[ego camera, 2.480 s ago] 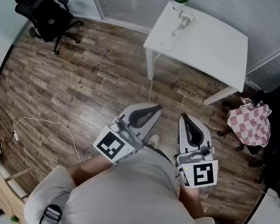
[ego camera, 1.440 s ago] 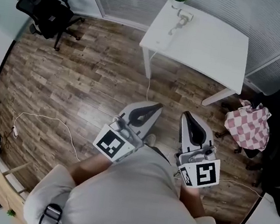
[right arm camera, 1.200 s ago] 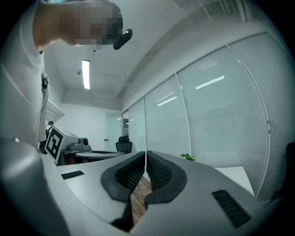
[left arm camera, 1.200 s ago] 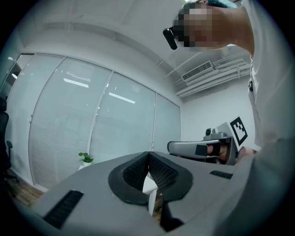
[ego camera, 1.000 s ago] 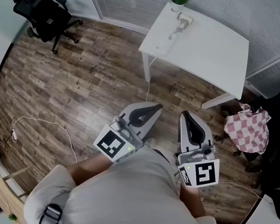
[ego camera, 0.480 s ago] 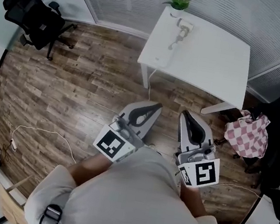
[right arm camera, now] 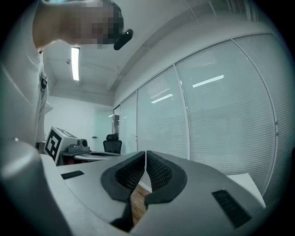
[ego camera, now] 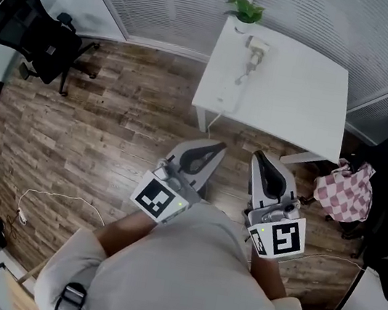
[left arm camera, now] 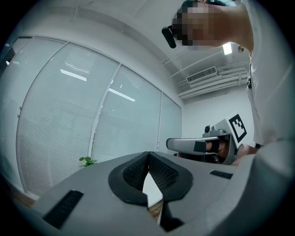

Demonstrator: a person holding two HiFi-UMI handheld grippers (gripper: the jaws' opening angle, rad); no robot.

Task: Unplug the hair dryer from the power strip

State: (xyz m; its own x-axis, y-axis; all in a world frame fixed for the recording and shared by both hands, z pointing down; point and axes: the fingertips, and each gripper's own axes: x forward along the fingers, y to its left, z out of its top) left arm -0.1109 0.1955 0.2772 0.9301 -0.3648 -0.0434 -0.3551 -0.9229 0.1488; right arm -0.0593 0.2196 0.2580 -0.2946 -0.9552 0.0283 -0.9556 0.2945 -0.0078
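Note:
A white hair dryer [ego camera: 257,46] lies at the far side of a white table [ego camera: 301,87], beside a small potted plant [ego camera: 244,9]. Its cord runs toward the table's near left corner, where a white power strip [ego camera: 227,94] lies; the plug is too small to make out. My left gripper [ego camera: 216,147] and right gripper [ego camera: 258,156] are held side by side over the wood floor, short of the table, both shut and empty. In the left gripper view the pads [left arm camera: 148,156] meet; in the right gripper view the pads [right arm camera: 145,155] meet too.
A black office chair [ego camera: 37,27] stands at the far left by the blinds. A checked cloth [ego camera: 343,191] hangs over a dark chair at the right. A white cable [ego camera: 61,198] trails on the floor at the left. A table leg [ego camera: 201,118] faces me.
The table with the hair dryer has drawn closer and lower in the head view as the person walks toward it. Both grippers stay shut and side by side.

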